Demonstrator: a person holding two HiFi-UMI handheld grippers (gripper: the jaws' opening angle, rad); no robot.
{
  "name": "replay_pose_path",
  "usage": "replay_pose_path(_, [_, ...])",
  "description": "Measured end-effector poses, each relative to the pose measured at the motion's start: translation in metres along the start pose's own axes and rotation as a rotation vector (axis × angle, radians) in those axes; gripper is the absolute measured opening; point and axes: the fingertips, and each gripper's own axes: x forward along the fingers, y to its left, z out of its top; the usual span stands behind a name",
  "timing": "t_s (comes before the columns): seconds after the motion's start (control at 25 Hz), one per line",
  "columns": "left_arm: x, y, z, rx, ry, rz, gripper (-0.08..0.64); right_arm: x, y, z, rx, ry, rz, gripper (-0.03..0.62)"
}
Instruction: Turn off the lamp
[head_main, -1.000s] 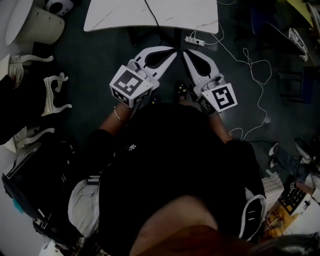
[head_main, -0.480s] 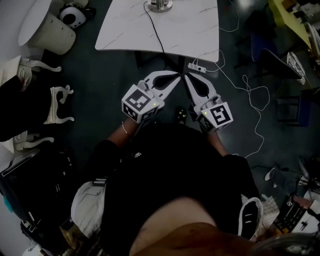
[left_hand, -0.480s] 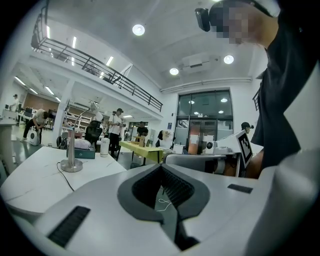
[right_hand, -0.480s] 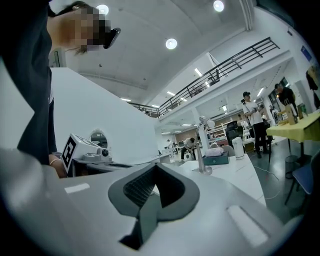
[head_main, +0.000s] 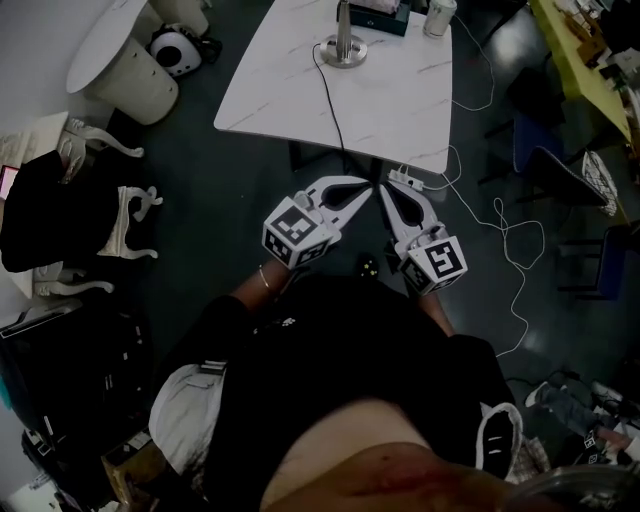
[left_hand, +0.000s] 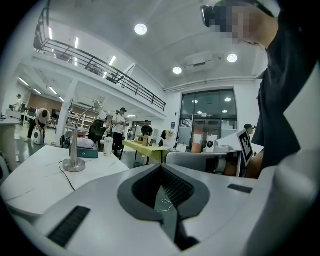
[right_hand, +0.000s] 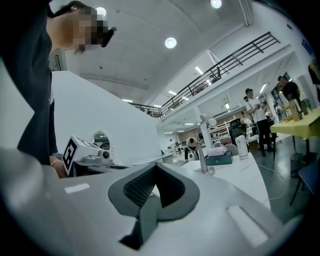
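Observation:
The lamp stands on the white marble table (head_main: 400, 100), its round metal base (head_main: 345, 50) near the far edge and its black cord (head_main: 333, 110) running to the near edge. My left gripper (head_main: 362, 184) and right gripper (head_main: 384, 190) are held side by side short of the table's near edge, tips almost touching, both shut and empty. In the left gripper view the shut jaws (left_hand: 161, 166) point past the lamp's base (left_hand: 74, 165) at the left. In the right gripper view the lamp's pole (right_hand: 202, 152) and head (right_hand: 210, 120) rise beyond the shut jaws (right_hand: 155, 166).
A teal box (head_main: 378, 10) and a white cup (head_main: 438, 15) stand behind the lamp. A power strip (head_main: 405, 180) and white cables (head_main: 510, 240) lie on the dark floor. A round white table (head_main: 125, 50) and ornate chairs (head_main: 120, 210) are left, a yellow table (head_main: 590, 40) right.
The person has stepped toward the table: more of its top and the lamp's base have come into the head view. Both grippers stay shut and have moved forward together.

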Motion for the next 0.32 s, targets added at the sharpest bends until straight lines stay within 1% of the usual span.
replay_pose_path(0.16, [0.0032, 0.0059, 0.0017, 0.002, 0.004, 0.02, 0.006, 0.0035, -0.0044, -0.0007, -0.017, 0.003, 0.018, 0.0])
replay_pose_path(0.32, [0.0069, 0.0054, 0.0045, 0.0, -0.007, 0.022, 0.006, 0.0035, -0.0064, 0.0041, -0.014, -0.016, 0.033, 0.0])
